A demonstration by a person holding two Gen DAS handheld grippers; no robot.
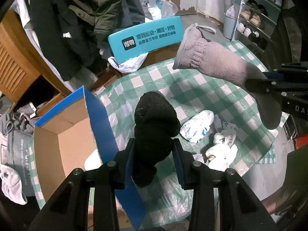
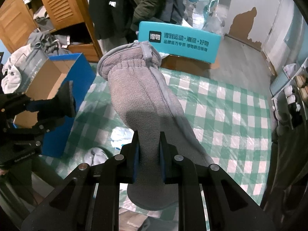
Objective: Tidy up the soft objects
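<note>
Now | left tool [image 1: 154, 150] grips black sock [image 1: 154, 127] | right tool [image 2: 148, 150] grips grey sock [image 2: 140, 96] | teal box [image 2: 179, 40]: Chinese print

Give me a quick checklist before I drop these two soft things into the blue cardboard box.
1. Left gripper clamped on the black sock: ok.
2. Right gripper clamped on the grey fleece mitt: ok.
3. Both items lifted clear of the checked tablecloth: ok.
4. Blue cardboard box open, flap up: ok.
5. Room inside the box: ok, the visible part is bare.
6. Mitt's hanging end clear of the plastic bags on the cloth: ok.
</note>
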